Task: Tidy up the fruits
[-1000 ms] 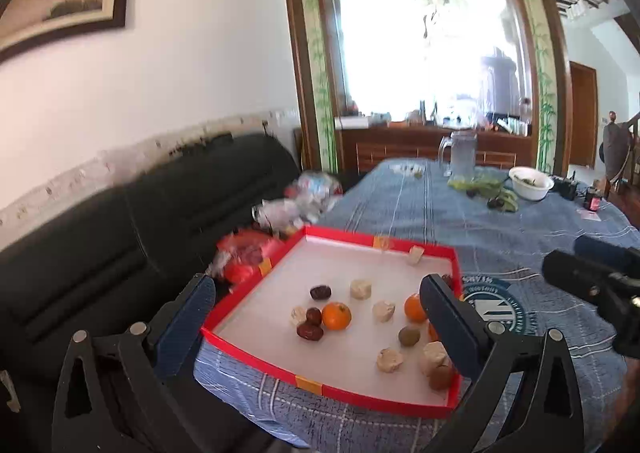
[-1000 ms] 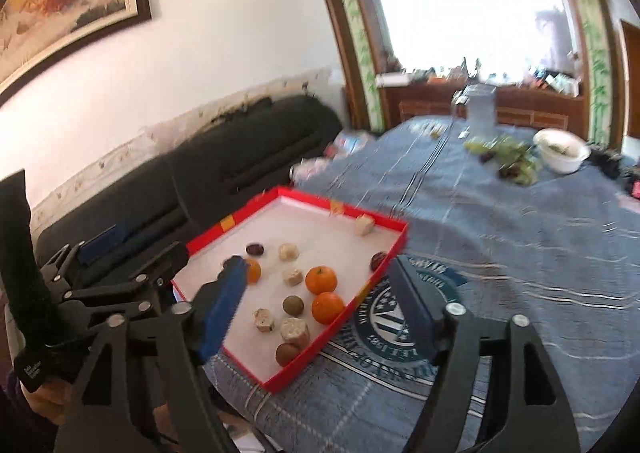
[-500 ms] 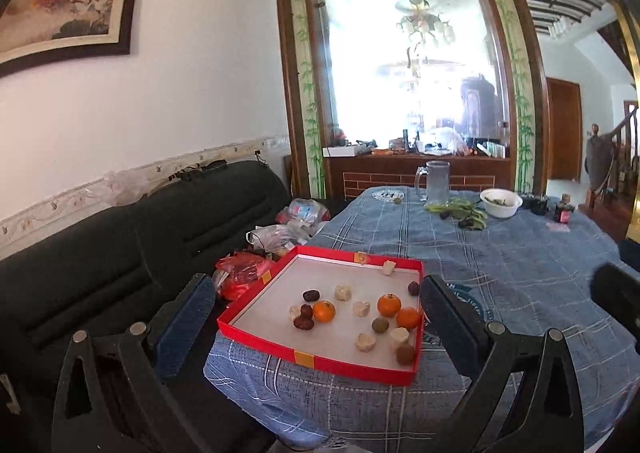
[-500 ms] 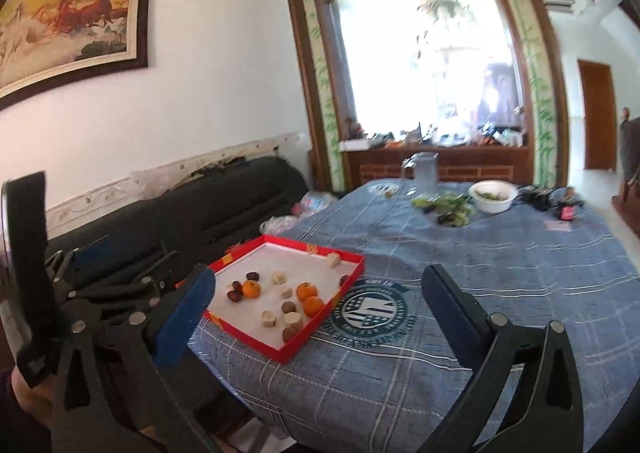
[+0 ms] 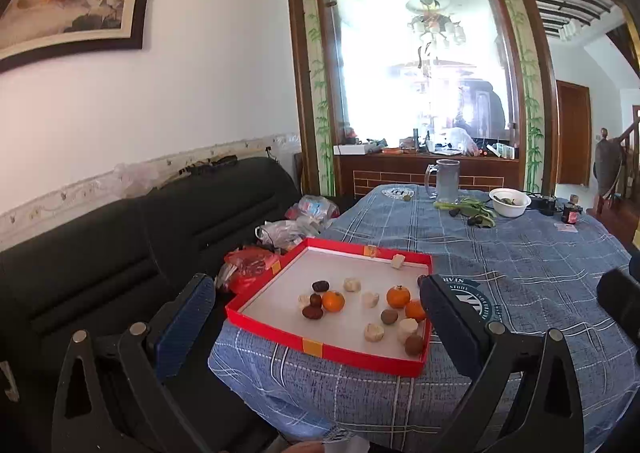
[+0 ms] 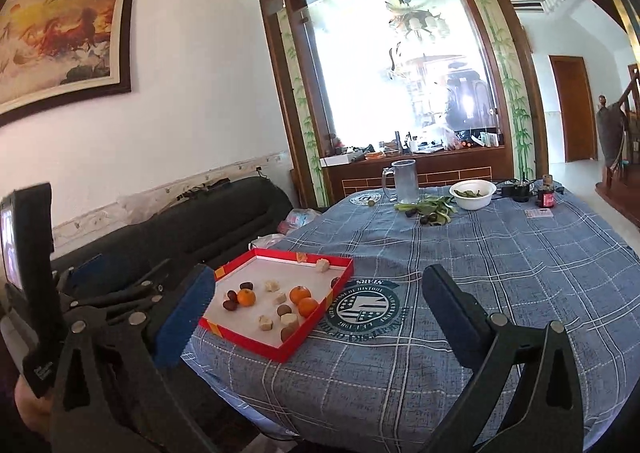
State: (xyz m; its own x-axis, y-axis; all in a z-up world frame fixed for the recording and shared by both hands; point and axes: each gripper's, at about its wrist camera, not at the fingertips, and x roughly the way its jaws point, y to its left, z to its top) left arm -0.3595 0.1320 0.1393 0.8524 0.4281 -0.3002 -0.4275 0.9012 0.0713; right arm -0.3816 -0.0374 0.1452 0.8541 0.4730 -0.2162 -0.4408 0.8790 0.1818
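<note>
- Left hand-held gripper [image 5: 316, 317]: released, fingers spread wide and holding nothing; held short of the bench edge, facing the tray.
- Right hand-held gripper [image 6: 316, 313]: released, fingers spread wide and holding nothing; held above the near part of the bench, tray to its left.
- Tray [image 5: 280, 336]: red, shallow, white inside; lies on the bench [image 5: 520, 253] at its near left corner, beside the sofa [image 5: 120, 245].
- Fruits, all loose inside the tray: three oranges [image 5: 398, 296], one towards the left and two close together at the right; dark dates [image 5: 320, 286] clustered at the left; pale pieces [image 5: 352, 284] scattered through the middle and near side; brown round fruits [image 5: 388, 316] near the right wall.
- Far end of the bench: mug [image 5: 446, 181], white bowl [image 5: 510, 203], green stalks [image 5: 468, 207], well apart from the tray.
</note>
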